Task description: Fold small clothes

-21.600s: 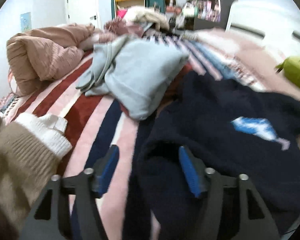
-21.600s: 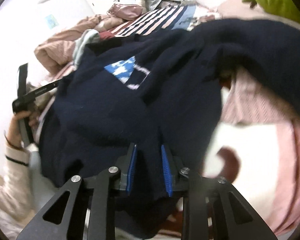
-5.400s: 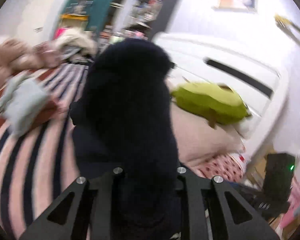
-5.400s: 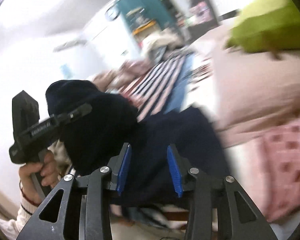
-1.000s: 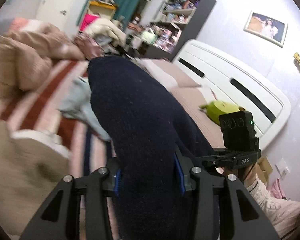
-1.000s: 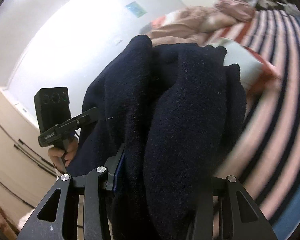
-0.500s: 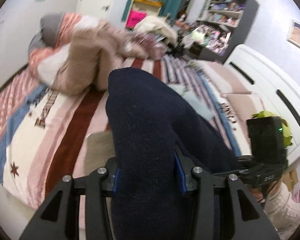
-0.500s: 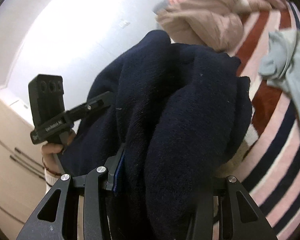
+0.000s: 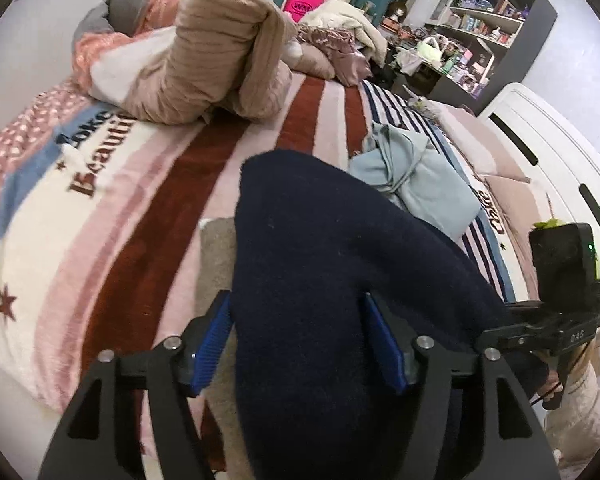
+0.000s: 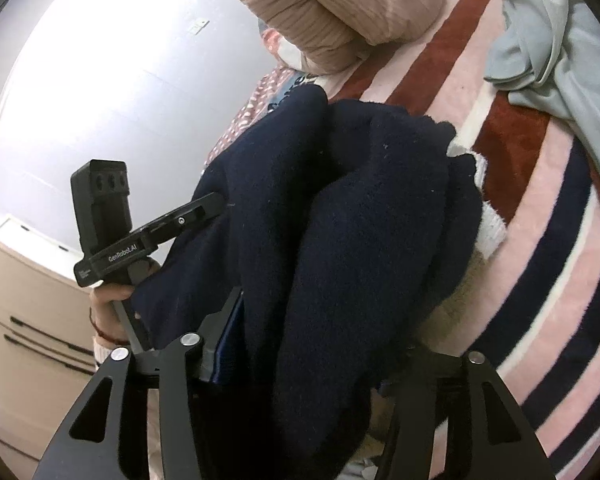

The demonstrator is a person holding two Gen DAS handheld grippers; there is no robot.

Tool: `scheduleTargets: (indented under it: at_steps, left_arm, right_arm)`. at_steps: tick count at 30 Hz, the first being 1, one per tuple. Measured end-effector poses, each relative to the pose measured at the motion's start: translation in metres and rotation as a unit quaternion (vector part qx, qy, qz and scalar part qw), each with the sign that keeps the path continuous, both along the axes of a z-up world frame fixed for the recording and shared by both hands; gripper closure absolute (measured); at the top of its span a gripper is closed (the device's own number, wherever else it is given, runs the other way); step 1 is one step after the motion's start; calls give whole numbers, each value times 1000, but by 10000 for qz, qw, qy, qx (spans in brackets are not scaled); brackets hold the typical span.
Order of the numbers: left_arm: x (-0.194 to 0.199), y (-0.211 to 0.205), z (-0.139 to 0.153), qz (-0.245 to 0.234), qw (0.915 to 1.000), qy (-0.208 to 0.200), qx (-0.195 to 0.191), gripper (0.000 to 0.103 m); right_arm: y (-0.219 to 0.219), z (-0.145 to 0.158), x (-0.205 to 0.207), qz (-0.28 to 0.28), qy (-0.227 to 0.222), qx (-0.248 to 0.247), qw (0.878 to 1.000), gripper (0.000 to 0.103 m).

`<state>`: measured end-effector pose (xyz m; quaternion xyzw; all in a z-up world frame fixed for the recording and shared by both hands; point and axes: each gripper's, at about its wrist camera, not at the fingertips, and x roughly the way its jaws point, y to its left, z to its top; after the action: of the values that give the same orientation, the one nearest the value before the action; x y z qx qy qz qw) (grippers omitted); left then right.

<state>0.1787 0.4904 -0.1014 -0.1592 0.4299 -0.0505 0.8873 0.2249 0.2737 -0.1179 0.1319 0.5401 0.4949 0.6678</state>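
A folded dark navy sweater (image 9: 324, 264) is held up between both grippers above the striped bed. My left gripper (image 9: 300, 336) is shut on the sweater's thick bundle, its blue pads pressed against both sides. My right gripper (image 10: 300, 344) is shut on the same navy sweater (image 10: 340, 208), which drapes over its fingers and hides the right pad. The other gripper's body shows in each view, the right one in the left wrist view (image 9: 560, 280) and the left one in the right wrist view (image 10: 112, 224). A beige knit garment (image 9: 216, 264) with a white cuff (image 10: 488, 224) lies under the sweater.
A light blue-grey hoodie (image 9: 416, 180) lies crumpled on the striped blanket (image 9: 120, 208). A rolled tan and pink duvet (image 9: 204, 56) sits at the bed's far side. A white headboard (image 9: 540, 152) and cluttered shelves (image 9: 488, 20) stand to the right. A wooden dresser (image 10: 24, 320) is beside the bed.
Both grippers have carried the navy sweater lower and toward the bed's near edge, over the beige garment. The left jaws look slightly wider around the bundle.
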Motion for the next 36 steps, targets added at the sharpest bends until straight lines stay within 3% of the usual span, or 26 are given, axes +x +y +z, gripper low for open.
scheduleTargets:
  at_steps: [5,8,14,21,26,30,31,32,34,36]
  left_arm:
    - [-22,2,20,424,9988,-188,133,41]
    - [-36,-5,34,716,9963,-246,405,41]
    - [-66,-50,66,777,9930,-545,701,41]
    - [-103,-168,88,421,9876,-1229,878,40]
    - [-122,-275,96,349,9712,-1997,1251,28]
    - [-138,-350,96,322,9532,-2664,1392,8]
    - [-143,-368,96,339,9480,-2830,1420,1]
    - [-146,-381,95,327,9436,-2976,1414,1]
    - [-153,-405,93,311,9336,-3285,1395,1]
    - [-155,-422,92,452,9289,-3375,1458,1]
  right_arm:
    - [-27,11,-10,-70,-191,-62,9998,46]
    - [-43,15,-14,-139,-298,-31,9995,42]
    - [-91,17,-30,-301,-469,14,9984,41]
    - [-178,11,-72,-655,-953,-91,9933,41]
    - [-254,14,-113,-1151,-1587,-403,9798,41]
    - [-311,33,-155,-1641,-2489,-713,9519,37]
    - [-323,39,-166,-1767,-2738,-787,9421,35]
    - [-335,46,-180,-1912,-3028,-872,9296,33]
    - [-356,55,-203,-2232,-3603,-1018,9000,15]
    - [-369,61,-222,-2493,-4038,-1046,8740,0]
